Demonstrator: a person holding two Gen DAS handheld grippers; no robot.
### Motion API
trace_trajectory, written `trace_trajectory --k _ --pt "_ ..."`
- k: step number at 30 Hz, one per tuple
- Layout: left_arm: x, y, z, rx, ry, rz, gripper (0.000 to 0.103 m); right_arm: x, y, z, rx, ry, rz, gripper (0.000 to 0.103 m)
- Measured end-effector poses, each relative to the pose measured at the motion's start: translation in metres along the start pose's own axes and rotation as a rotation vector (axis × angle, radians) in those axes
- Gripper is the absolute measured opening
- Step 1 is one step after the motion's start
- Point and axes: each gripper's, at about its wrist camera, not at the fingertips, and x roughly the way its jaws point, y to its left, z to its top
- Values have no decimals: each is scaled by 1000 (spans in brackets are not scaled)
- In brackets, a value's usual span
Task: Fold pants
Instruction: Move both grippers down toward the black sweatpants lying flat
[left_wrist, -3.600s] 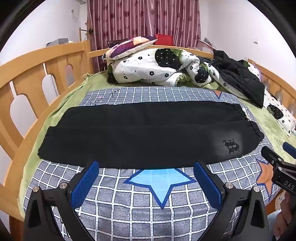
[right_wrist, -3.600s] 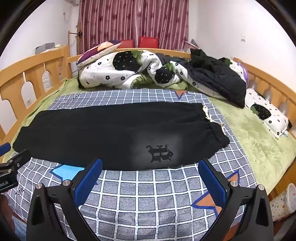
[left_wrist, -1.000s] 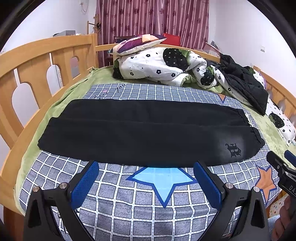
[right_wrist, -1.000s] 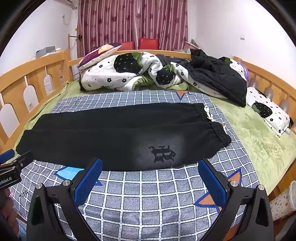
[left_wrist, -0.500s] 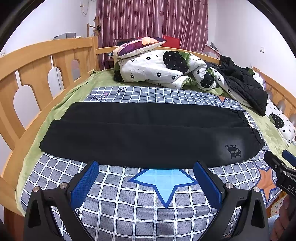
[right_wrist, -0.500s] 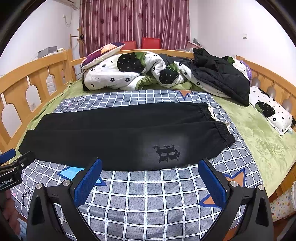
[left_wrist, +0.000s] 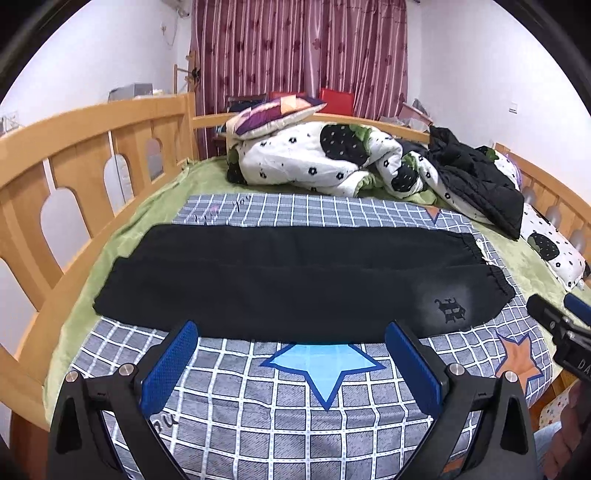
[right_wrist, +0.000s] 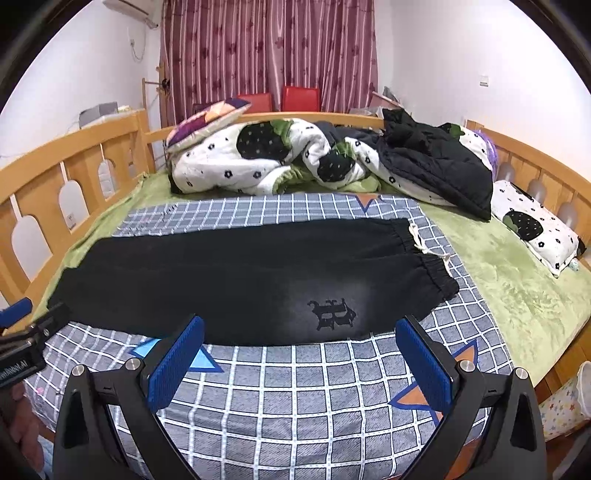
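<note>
1. The left gripper (left_wrist: 291, 350) and right gripper (right_wrist: 299, 347) both hang spread wide and empty, just short of the near edge.
2. The pants (left_wrist: 295, 280) lie flat across the checked blanket (left_wrist: 258, 398), waistband (right_wrist: 428, 258) right, leg ends left.
3. Judged best: pinch both near corners together and lift evenly, so the fold lands without creases.

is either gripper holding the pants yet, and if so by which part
Nothing is held. The left gripper and right gripper both hover with jaws open, short of the black pants lying flat on the bed.
</note>
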Motion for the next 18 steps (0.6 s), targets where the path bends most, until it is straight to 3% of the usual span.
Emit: trace_trajectory --k 6,12,18 --pt "-35 3 15 2 -38 -20 102 -47 3 10 1 -93 22 102" --pt "-81 14 54 27 -88 -74 102 -90 11 36 -26 -175 79 102" --pt "-78 42 88 8 -113 -42 102 -108 -4 82 -47 -255 109 102"
